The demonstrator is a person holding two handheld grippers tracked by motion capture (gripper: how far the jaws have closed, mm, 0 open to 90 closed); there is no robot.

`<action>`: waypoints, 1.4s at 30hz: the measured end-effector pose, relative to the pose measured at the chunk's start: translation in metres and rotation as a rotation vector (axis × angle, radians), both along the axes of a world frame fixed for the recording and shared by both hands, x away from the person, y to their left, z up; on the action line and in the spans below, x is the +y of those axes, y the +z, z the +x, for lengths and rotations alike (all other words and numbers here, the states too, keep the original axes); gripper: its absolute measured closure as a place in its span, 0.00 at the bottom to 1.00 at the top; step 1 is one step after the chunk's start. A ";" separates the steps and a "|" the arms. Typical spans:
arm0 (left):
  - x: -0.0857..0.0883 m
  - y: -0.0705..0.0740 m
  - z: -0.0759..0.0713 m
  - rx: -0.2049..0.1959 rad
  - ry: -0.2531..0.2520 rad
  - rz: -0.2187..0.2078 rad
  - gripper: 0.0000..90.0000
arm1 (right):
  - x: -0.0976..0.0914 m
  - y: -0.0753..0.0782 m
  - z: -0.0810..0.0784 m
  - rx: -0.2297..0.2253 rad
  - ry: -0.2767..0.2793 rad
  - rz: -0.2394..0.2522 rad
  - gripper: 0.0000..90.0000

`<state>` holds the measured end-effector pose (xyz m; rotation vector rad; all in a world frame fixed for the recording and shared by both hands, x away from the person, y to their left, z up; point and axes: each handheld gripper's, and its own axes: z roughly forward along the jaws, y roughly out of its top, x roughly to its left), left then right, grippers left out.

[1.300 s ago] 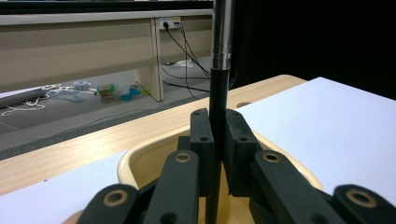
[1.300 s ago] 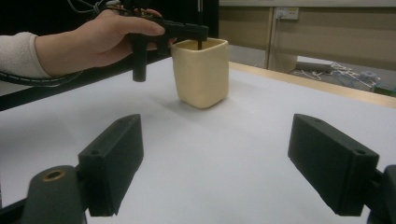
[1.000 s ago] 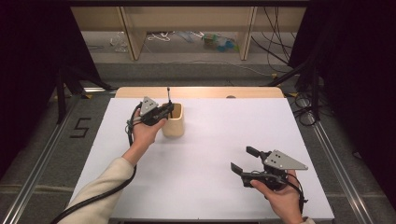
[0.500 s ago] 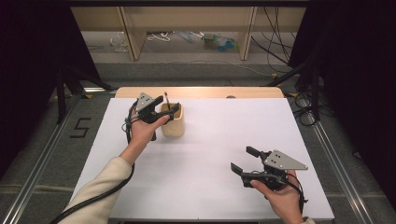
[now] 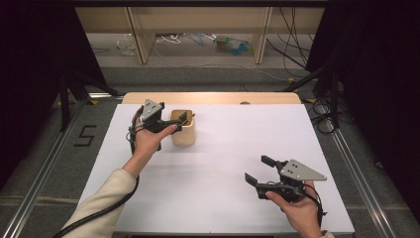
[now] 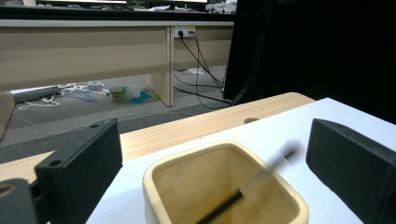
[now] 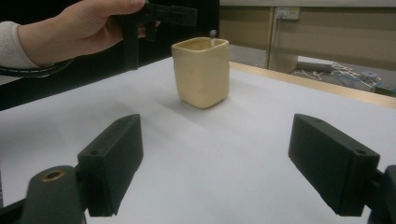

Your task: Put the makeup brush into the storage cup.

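Between the black jaws of the left gripper (image 6: 210, 182), a cream-yellow cup (image 6: 224, 186) with a tan inside is seen, a thin black stick (image 6: 233, 198) within it. Ahead of the right gripper (image 7: 233, 163), also black, a white tabletop (image 7: 210, 154) is shown, edged in pale wood.
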<state>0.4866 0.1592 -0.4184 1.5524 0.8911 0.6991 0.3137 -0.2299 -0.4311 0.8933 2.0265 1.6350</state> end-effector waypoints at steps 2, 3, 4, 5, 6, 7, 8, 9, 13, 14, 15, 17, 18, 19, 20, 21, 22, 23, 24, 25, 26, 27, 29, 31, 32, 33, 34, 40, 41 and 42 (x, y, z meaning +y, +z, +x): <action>0.003 0.001 -0.002 -0.002 -0.007 -0.001 0.03 | -0.001 0.001 -0.001 0.003 -0.008 -0.022 0.21; 0.004 0.001 -0.004 0.000 -0.006 -0.005 0.03 | -0.001 0.001 0.000 0.001 -0.004 -0.012 0.21; 0.005 0.002 -0.005 0.000 -0.009 -0.004 0.03 | 0.000 0.000 0.000 0.000 -0.001 0.002 0.21; 0.007 0.002 -0.007 -0.009 -0.016 0.008 0.03 | 0.000 0.000 0.000 0.002 -0.003 -0.004 0.21; 0.008 0.003 -0.009 -0.002 -0.015 0.004 0.03 | -0.001 0.001 -0.001 0.005 -0.008 -0.022 0.21; 0.009 0.003 -0.011 -0.003 -0.019 0.002 0.03 | -0.001 0.001 -0.001 0.003 -0.009 -0.021 0.21; 0.011 0.003 -0.012 -0.002 -0.023 0.002 0.03 | -0.001 0.001 0.000 0.003 -0.002 -0.013 0.21; 0.012 0.003 -0.014 -0.002 -0.027 0.004 0.03 | -0.001 0.001 0.000 0.003 -0.003 -0.015 0.21; 0.015 0.003 -0.024 0.008 -0.001 -0.009 0.05 | -0.001 0.001 0.000 0.003 -0.004 -0.014 0.21; 0.016 0.004 -0.027 0.011 -0.005 -0.009 0.04 | -0.001 0.001 -0.001 0.005 -0.004 -0.012 0.21; 0.017 0.004 -0.029 0.015 -0.008 -0.005 0.04 | -0.001 0.001 -0.001 0.004 -0.004 -0.013 0.21; 0.018 0.004 -0.032 0.012 -0.020 -0.007 0.03 | -0.001 0.001 -0.001 0.004 -0.004 -0.014 0.21; 0.018 0.004 -0.035 0.018 -0.014 -0.016 0.03 | -0.001 0.001 -0.001 0.005 -0.004 -0.015 0.21; 0.019 0.004 -0.037 0.018 -0.016 -0.018 0.03 | -0.001 0.001 0.000 0.005 -0.004 -0.014 0.21; 0.020 0.004 -0.038 0.013 -0.018 -0.017 0.03 | -0.001 0.001 0.000 0.005 -0.004 -0.014 0.21; 0.021 0.003 -0.040 0.011 -0.016 -0.023 0.03 | -0.001 0.001 -0.001 0.004 -0.010 -0.019 0.21; 0.021 0.003 -0.042 0.012 -0.023 -0.022 0.03 | -0.001 0.001 -0.001 0.005 -0.010 -0.021 0.21; 0.021 0.003 -0.043 0.014 -0.024 -0.026 0.03 | -0.001 0.001 -0.001 0.004 -0.010 -0.020 0.21; 0.022 0.003 -0.046 0.007 -0.029 -0.029 0.03 | -0.001 0.001 -0.001 0.003 -0.010 -0.020 0.21; 0.021 0.003 -0.048 0.007 -0.034 -0.037 0.03 | -0.001 0.001 -0.001 0.003 -0.009 -0.019 0.21; 0.022 0.004 -0.049 0.000 -0.041 -0.027 0.03 | -0.001 0.001 -0.001 0.008 -0.003 -0.013 0.21; 0.022 0.004 -0.051 -0.006 -0.050 -0.027 0.03 | -0.001 0.001 -0.001 0.005 -0.005 -0.014 0.21; 0.022 0.005 -0.055 -0.013 -0.061 -0.028 0.03 | -0.001 0.002 -0.001 0.010 -0.004 -0.013 0.21; 0.023 0.005 -0.059 -0.020 -0.071 -0.019 0.03 | -0.002 0.002 -0.001 0.007 -0.005 -0.017 0.21; 0.023 0.005 -0.061 -0.016 -0.073 -0.026 0.03 | -0.002 0.002 -0.001 0.006 -0.005 -0.016 0.21; 0.023 0.005 -0.062 -0.024 -0.078 -0.021 0.03 | -0.001 0.001 -0.001 0.001 -0.008 -0.011 0.21; 0.024 0.004 -0.063 -0.025 -0.082 -0.017 0.03 | -0.002 0.002 -0.001 0.008 -0.004 -0.018 0.21; 0.021 0.003 -0.074 -0.030 -0.104 -0.023 0.03 | -0.001 0.001 -0.001 0.004 -0.005 -0.013 0.21; 0.021 0.004 -0.075 -0.036 -0.109 -0.009 0.03 | -0.001 0.002 -0.001 0.005 -0.005 -0.013 0.21; 0.020 0.004 -0.077 -0.045 -0.117 -0.004 0.03 | 0.000 0.002 -0.001 0.005 -0.005 -0.014 0.21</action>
